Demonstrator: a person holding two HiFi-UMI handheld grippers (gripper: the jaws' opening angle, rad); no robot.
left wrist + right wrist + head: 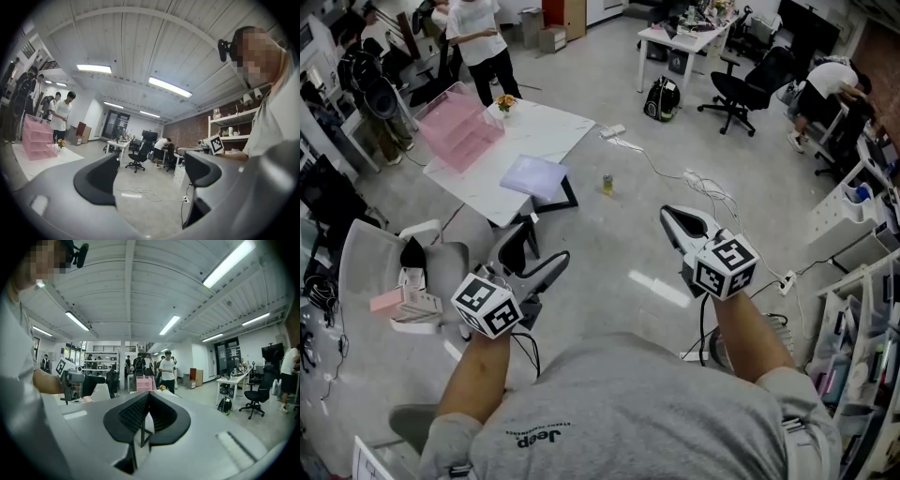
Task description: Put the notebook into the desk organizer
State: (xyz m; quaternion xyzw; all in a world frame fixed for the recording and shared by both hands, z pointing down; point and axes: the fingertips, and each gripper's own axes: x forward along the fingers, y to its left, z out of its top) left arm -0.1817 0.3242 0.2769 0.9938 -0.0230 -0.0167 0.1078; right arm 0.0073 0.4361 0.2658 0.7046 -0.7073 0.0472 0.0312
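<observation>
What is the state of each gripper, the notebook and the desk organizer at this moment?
left gripper: open, nothing between the jaws.
right gripper: shut, empty.
notebook: lies flat on the white table, not held.
desk organizer: stands on the table, apart from the notebook.

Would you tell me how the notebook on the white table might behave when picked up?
The notebook looks thin and flat, so probably light and somewhat bendy. It lies at the table edge, so a push might slide it off.
</observation>
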